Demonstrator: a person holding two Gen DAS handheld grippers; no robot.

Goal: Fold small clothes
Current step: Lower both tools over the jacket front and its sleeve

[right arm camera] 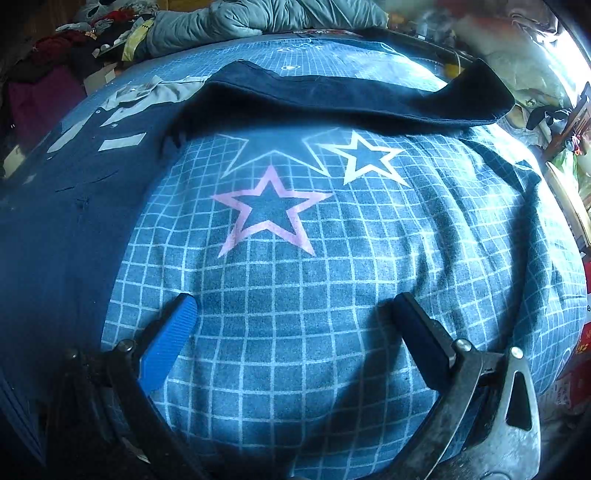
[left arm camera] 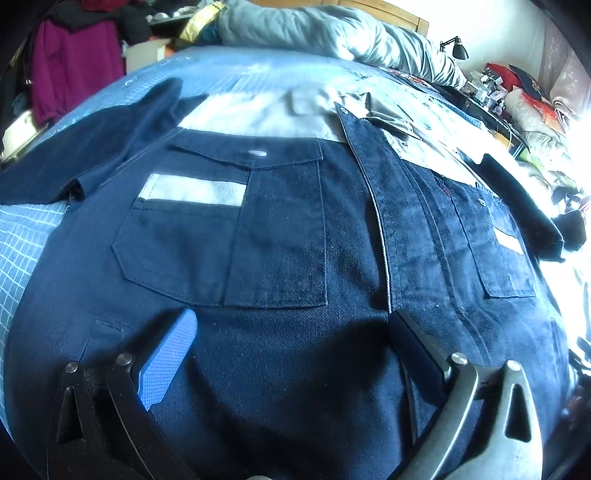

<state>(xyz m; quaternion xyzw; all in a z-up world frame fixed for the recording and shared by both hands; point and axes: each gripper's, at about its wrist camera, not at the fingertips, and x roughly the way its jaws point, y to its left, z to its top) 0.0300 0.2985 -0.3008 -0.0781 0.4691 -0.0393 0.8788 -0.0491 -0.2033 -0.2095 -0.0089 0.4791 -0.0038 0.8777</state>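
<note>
A dark navy work shirt lies spread flat, front up, on a blue checked bedcover. It has grey shoulder panels, two chest pockets with pale reflective strips, and a button placket down the middle. My left gripper hovers open just above its lower front, with nothing between the fingers. In the right wrist view the same shirt fills the left side, and its sleeve stretches across the top. My right gripper stands open over the checked bedcover with star prints, beside the shirt.
A crumpled grey duvet lies at the bed's far end. Purple clothing hangs at the back left. Cluttered items and a black lamp sit at the right. Three stars mark the cover ahead of the right gripper.
</note>
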